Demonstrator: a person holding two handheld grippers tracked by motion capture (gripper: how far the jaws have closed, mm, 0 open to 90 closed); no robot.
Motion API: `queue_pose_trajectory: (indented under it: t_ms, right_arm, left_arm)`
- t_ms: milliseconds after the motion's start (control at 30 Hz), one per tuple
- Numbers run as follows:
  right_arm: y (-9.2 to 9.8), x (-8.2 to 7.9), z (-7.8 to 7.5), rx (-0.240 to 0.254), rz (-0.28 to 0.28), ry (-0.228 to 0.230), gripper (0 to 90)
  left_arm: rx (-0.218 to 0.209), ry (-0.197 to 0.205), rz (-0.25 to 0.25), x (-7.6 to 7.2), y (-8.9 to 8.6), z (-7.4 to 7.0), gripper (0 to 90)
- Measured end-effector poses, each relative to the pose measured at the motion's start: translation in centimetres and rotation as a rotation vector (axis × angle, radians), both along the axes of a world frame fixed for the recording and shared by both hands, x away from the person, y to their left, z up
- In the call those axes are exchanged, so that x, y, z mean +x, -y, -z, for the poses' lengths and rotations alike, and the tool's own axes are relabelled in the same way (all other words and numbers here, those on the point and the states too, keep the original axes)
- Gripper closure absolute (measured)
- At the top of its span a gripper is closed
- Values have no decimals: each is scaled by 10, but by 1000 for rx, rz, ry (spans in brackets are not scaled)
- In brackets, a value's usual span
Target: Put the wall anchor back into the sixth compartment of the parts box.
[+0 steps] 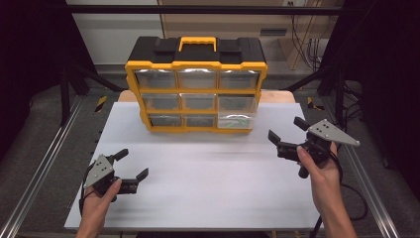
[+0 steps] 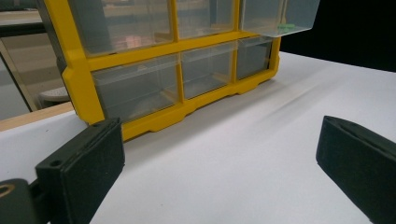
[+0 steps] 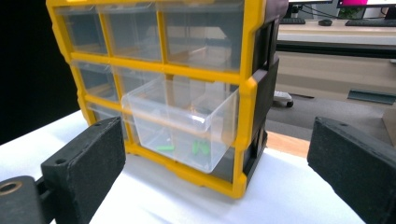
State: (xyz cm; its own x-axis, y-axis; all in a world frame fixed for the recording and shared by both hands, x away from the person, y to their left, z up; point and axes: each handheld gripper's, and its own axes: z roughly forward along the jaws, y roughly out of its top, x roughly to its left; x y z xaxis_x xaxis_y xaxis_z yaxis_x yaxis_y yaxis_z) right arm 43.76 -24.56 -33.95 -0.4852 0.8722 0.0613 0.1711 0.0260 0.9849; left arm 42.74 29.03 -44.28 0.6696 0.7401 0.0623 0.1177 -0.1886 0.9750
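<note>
Both claws hung low over the white worktop (image 1: 198, 173), the left claw (image 1: 130, 166) and the right claw (image 1: 287, 130) each spread wide, holding nothing. Beyond them stood the yellow organizer (image 1: 196, 84), long axis across the worktop, drawer fronts facing the person. Its bottom-right drawer (image 1: 236, 121) jutted out, pulled toward the person. The right gripper view caught small green pieces (image 3: 200, 147) inside it, lost from above.

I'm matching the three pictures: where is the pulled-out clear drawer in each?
High view: pulled-out drawer, bottom right of the yellow organizer.
Left gripper view: top right.
Right gripper view: centre, small green pieces inside.
Shared landmark: the organizer's yellow frame.
</note>
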Motion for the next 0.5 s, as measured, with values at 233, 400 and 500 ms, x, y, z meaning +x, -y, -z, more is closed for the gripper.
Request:
queue_pose_trajectory:
  t_ms: [233, 400, 500]
  right_arm:
    - [1, -9, 18, -7, -1, -9, 58]
    - [0, -14, 29, -6, -1, -10, 59]
    - [-1, -16, 36, -13, -3, -15, 60]
  left_arm:
    - [2, 0, 4, 0, 0, 0, 12]
    - [3, 1, 5, 0, 0, 0, 12]
    - [3, 2, 6, 0, 0, 0, 12]
